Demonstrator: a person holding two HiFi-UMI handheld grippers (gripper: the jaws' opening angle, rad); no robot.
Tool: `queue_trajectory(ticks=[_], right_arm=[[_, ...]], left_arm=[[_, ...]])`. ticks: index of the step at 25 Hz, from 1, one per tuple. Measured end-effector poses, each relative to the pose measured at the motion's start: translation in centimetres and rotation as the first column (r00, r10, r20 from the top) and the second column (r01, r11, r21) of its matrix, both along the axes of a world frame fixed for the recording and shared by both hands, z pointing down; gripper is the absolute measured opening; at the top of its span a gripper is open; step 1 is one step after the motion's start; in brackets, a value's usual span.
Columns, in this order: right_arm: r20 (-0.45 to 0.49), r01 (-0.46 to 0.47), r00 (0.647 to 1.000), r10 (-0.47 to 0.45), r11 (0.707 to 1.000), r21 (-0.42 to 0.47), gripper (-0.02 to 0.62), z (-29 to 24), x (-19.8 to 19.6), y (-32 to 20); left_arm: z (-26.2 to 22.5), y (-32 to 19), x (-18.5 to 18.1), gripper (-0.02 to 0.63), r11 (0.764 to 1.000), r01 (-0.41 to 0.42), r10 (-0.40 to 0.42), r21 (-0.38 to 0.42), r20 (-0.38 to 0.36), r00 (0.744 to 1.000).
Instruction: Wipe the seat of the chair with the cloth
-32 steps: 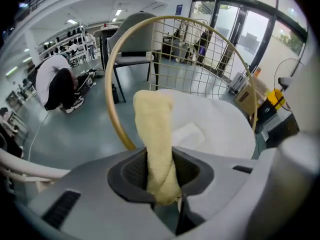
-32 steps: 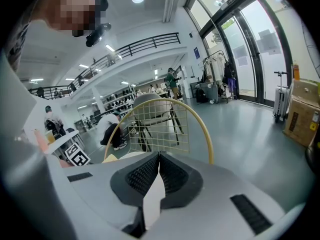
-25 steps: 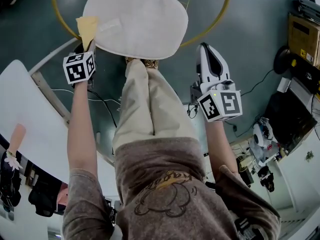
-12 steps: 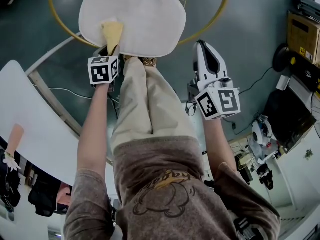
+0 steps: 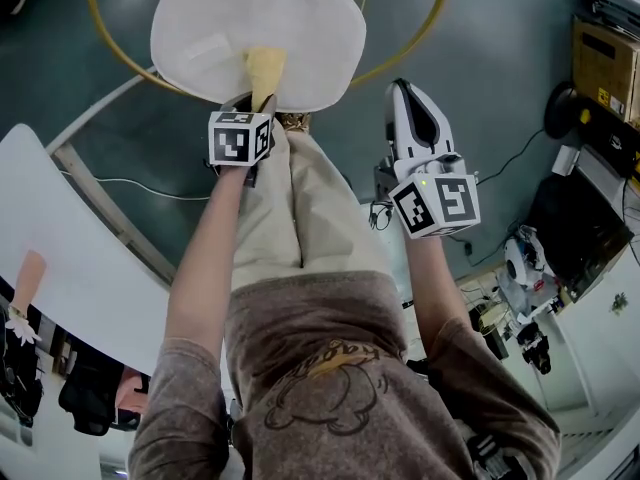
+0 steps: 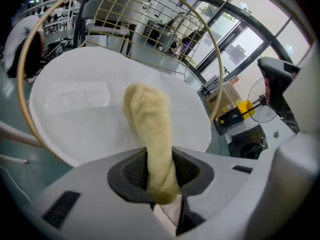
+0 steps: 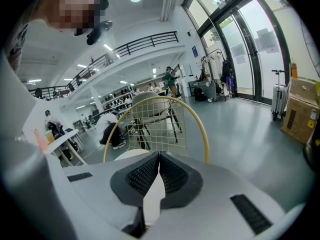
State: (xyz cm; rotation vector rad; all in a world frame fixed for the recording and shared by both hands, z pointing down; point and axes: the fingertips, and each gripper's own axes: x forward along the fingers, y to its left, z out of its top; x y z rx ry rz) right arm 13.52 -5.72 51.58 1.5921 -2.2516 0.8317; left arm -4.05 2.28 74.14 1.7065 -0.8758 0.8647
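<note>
The chair's white oval seat (image 5: 290, 18) (image 6: 90, 119) lies at the top of the head view, ringed by a yellow wire frame (image 5: 420, 28) (image 6: 210, 69). My left gripper (image 5: 257, 93) (image 6: 159, 176) is shut on a yellow cloth (image 5: 264, 68) (image 6: 150, 129), whose free end lies on the near middle of the seat. My right gripper (image 5: 410, 98) (image 7: 157, 171) is shut with nothing between its jaws, held to the right of the seat, off the chair. In the right gripper view the seat (image 7: 129, 155) shows as a small white patch beyond the jaws.
The person's beige trouser legs (image 5: 300, 208) run down the middle under the seat's near edge. A white table (image 5: 60, 258) sits at the left, with a cable (image 5: 130, 183) on the green floor. Boxes and gear (image 5: 600, 68) crowd the right side.
My left gripper has swept the cloth rightward across the seat, from its left edge to the near middle. The right gripper has barely moved.
</note>
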Motion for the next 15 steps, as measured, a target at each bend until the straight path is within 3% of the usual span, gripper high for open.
queue_trajectory(ticks=[6,12,15], right_arm=[[-0.001,-0.004,1.0,0.004,1.0,-0.002,0.027,0.1,0.3,0.3],[-0.003,-0.007,1.0,0.007,1.0,0.002,0.028,-0.1,0.3,0.2],[-0.004,-0.005,1.0,0.005,1.0,0.006,0.028,-0.3,0.3,0.0]], left_arm=[[-0.9,0.9,5.6,0.106,0.998,-0.061,0.061,-0.001,-0.076,0.995],[-2.9,2.6,10.8,0.106,0.989,-0.148,0.147,0.006,-0.165,0.975],[-3.6,2.9,12.0,0.106,0.989,-0.146,0.144,0.005,-0.195,0.97]])
